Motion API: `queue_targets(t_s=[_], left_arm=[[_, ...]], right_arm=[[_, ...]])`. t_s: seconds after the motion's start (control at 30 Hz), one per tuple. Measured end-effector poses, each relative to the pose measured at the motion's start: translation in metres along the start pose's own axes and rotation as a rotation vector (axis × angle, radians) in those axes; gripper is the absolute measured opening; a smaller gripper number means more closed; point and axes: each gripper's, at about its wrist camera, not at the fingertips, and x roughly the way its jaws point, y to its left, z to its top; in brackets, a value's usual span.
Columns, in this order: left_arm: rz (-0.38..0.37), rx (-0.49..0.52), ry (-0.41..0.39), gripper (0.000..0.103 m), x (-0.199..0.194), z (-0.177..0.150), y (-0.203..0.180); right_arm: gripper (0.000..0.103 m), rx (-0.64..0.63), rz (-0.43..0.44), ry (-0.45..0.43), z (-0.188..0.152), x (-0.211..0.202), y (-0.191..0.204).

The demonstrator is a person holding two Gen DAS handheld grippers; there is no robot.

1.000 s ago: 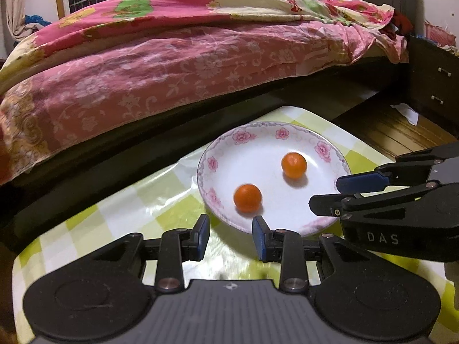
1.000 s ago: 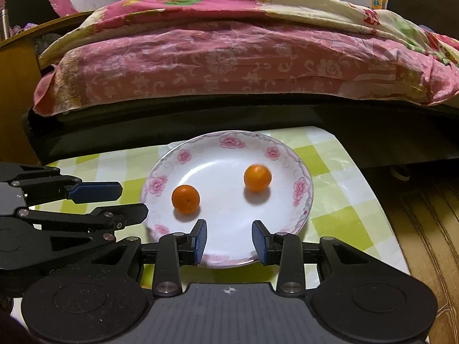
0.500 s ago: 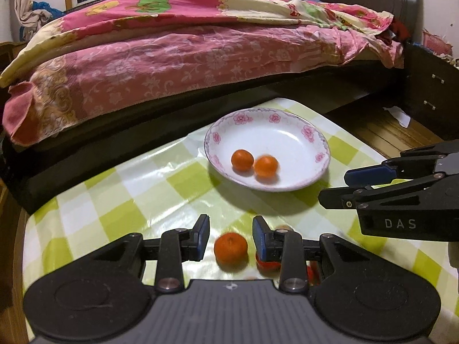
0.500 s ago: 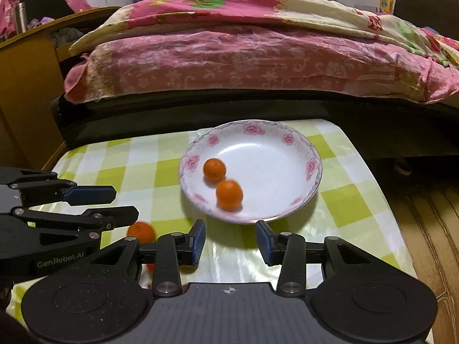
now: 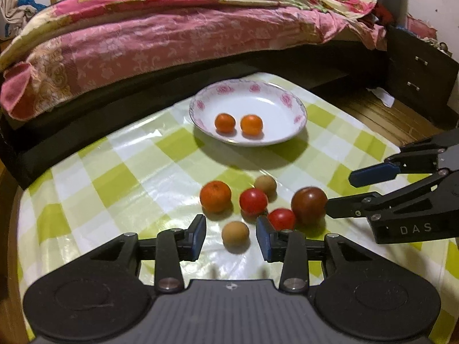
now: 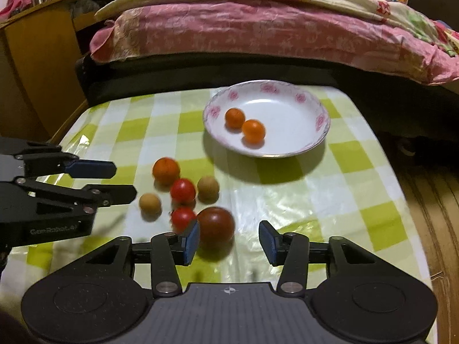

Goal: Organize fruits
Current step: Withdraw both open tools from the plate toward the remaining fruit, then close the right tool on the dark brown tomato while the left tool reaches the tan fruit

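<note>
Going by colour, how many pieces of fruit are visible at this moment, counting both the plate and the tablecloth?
Orange: 3, two on the plate at and, one on the cloth
Bright red: 2
Dark red-brown: 1
Tan: 2
Total: 8

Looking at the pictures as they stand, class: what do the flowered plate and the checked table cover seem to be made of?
Plate: probably glazed ceramic, perhaps melamine; smooth white surface with a bright highlight and printed pink roses on the rim.
Table cover: likely plastic or oilcloth; glossy glare streaks and fine wrinkles across the checks.
</note>
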Motion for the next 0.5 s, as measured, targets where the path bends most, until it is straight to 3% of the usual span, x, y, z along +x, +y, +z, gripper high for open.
queue_targets(t_s=[0.5], left_arm=[[-0.017,0.057,0.051,0.046,0.029,-0.008,0.003]], right_arm=[[0.05,-0.109,0.031,0.034,-0.004,0.026,0.005]])
